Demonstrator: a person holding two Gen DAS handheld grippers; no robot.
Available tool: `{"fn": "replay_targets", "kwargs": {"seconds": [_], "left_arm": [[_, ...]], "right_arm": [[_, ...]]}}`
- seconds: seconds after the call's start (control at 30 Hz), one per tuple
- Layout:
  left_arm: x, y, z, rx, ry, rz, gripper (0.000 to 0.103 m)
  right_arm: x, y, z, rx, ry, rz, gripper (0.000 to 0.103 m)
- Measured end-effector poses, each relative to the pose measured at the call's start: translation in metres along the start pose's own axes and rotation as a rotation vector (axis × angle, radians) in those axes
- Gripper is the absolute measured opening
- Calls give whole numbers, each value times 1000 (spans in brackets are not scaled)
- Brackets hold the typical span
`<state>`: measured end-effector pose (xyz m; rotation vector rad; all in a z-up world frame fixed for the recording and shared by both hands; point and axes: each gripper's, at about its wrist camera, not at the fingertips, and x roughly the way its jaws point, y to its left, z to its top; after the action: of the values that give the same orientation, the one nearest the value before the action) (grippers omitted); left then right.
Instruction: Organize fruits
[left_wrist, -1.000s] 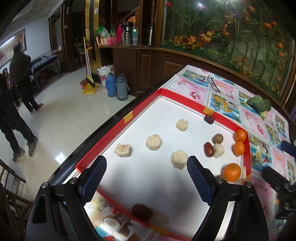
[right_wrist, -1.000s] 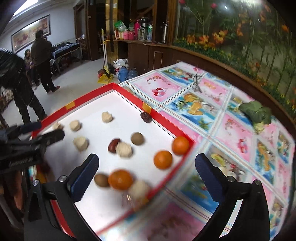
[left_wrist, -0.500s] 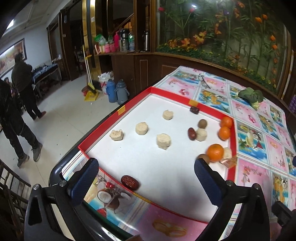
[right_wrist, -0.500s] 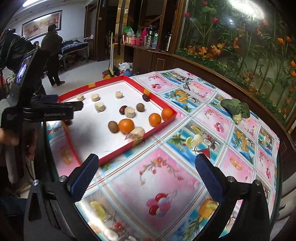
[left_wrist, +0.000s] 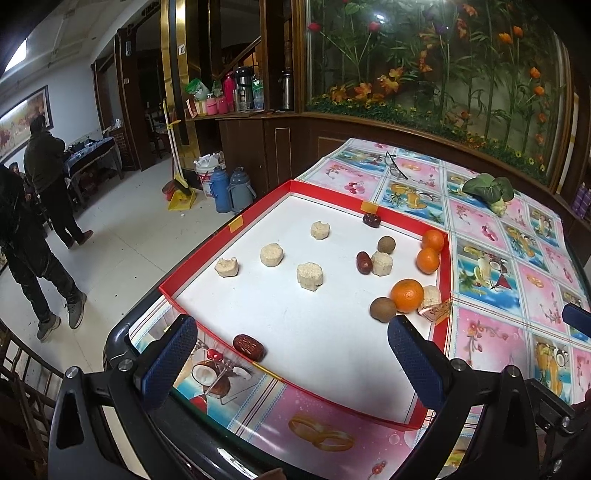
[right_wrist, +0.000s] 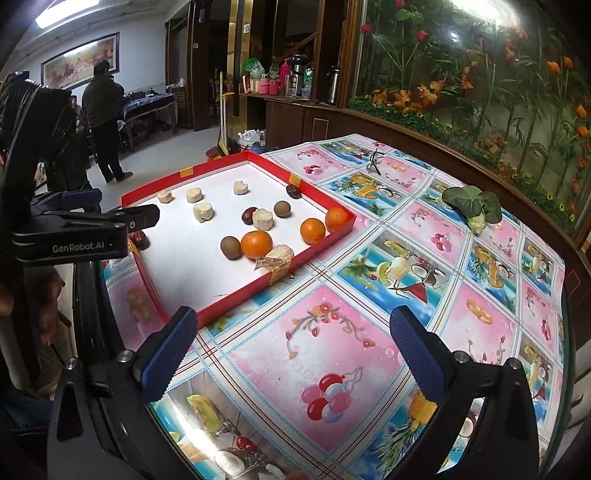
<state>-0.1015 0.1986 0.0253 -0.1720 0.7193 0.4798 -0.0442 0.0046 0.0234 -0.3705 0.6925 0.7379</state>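
Observation:
A shallow red-rimmed tray (left_wrist: 195, 262) with a white floor holds three oranges; the nearest orange (left_wrist: 407, 295) sits by the right rim. Several pale round cakes such as one cake (left_wrist: 309, 276), brown round fruits (left_wrist: 382, 309) and dark red dates (left_wrist: 364, 263) are scattered over it. One date (left_wrist: 249, 346) lies at the tray's near rim. My left gripper (left_wrist: 291, 365) hangs open above the tray's near end, holding nothing. My right gripper (right_wrist: 293, 354) stands open and empty over the patterned tablecloth, right of the tray (right_wrist: 236, 308). The left gripper (right_wrist: 110, 225) shows at the left of the right wrist view.
A green leafy vegetable (left_wrist: 489, 190) and a pair of glasses (left_wrist: 393, 166) lie on the flowered tablecloth beyond the tray. The table edge (left_wrist: 122, 328) drops to a tiled floor at left, where people (left_wrist: 44, 177) stand. A flower display case backs the table.
Both grippers drew back from the tray, so it looks smaller and farther. The left jaws spread wider. The right gripper now sits over the cloth instead of the tray's corner.

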Motion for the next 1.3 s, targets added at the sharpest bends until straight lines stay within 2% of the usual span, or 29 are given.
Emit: {"fn": "replay_targets", "kwargs": {"seconds": [0.2, 1.3], "left_arm": [[-2, -7, -2, 14, 8, 5, 103], [-3, -15, 6, -4, 24, -114, 103]], "right_arm": [[1, -2, -4, 15, -3, 10, 103], [6, -9, -1, 6, 19, -13, 103]]}}
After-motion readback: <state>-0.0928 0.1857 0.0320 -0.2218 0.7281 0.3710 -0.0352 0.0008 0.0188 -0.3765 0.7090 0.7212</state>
